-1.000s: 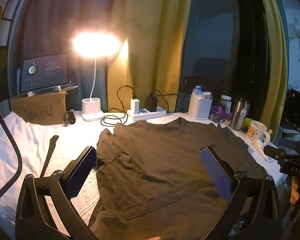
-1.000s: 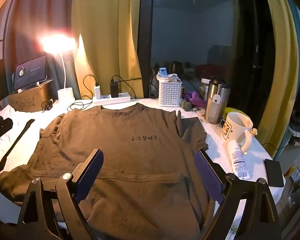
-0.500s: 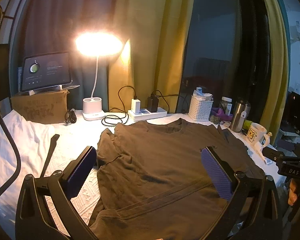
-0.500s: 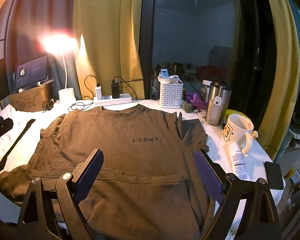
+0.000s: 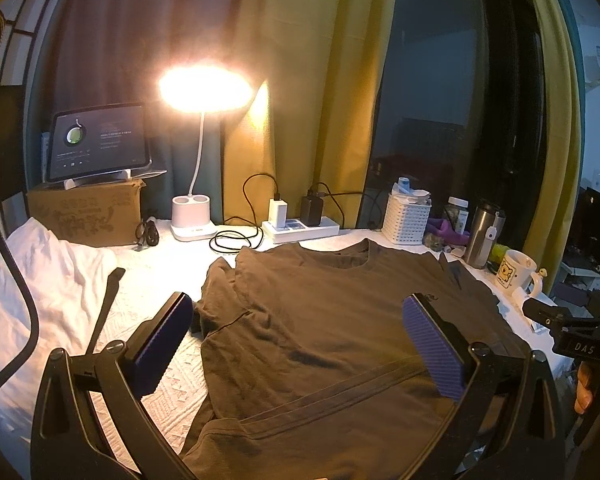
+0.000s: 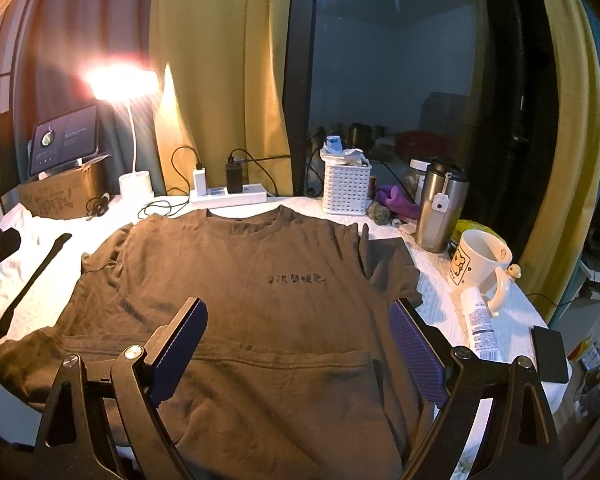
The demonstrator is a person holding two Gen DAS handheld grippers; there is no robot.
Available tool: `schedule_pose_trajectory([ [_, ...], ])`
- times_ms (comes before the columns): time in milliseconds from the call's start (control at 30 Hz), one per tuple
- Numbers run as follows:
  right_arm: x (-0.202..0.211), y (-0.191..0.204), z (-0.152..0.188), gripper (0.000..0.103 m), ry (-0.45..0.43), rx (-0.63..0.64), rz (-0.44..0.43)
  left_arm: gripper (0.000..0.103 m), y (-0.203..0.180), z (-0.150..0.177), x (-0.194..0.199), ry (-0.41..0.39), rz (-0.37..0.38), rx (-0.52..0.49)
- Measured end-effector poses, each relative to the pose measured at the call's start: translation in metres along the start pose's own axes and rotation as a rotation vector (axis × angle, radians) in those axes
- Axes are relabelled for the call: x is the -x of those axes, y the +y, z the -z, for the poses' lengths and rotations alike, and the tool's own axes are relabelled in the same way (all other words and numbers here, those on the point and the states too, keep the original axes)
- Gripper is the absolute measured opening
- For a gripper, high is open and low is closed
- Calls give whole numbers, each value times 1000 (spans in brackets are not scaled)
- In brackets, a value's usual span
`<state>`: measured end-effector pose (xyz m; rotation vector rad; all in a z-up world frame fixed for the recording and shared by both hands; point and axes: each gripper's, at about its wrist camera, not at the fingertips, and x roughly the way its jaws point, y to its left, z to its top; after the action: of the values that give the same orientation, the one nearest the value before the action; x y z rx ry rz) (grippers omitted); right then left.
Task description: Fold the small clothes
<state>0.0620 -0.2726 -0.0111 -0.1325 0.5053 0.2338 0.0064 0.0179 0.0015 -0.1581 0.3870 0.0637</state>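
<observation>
A dark brown T-shirt [image 5: 332,320] lies spread face up on the white table cover, collar at the far side, with small dark lettering on its chest [image 6: 296,279]. Its bottom hem is folded up into a band across the near part [image 6: 284,360]. My left gripper [image 5: 300,340] is open and empty, held above the shirt's left near part. My right gripper [image 6: 298,344] is open and empty, held above the shirt's near middle. The right gripper's body shows at the left wrist view's right edge [image 5: 572,336].
At the far edge stand a lit desk lamp [image 5: 202,92], a tablet on a cardboard box [image 5: 96,140], a power strip with chargers [image 5: 300,226], a white basket [image 6: 346,188], a steel tumbler [image 6: 440,208] and a mug [image 6: 480,268]. A tube [image 6: 476,316] and phone [image 6: 550,354] lie at right. A dark strap [image 5: 104,308] lies left.
Both grippers have drawn back and risen slightly, so the shirt and far objects look a little smaller. The shirt has not moved and both grippers stay open.
</observation>
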Motion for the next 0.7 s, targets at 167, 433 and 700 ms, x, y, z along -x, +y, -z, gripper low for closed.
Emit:
schedule_pose_trajectory([
  [167,-1,0,-1,93,1,2,-1,103,-1,1,0,1,-1,1],
  [433,-2,2,0,93,4,5,-1,103,-1,1,0,0,-2,0],
  [700,-3,4,2,93,5,8,-2,103,-3,2,1,-2,-3,0],
])
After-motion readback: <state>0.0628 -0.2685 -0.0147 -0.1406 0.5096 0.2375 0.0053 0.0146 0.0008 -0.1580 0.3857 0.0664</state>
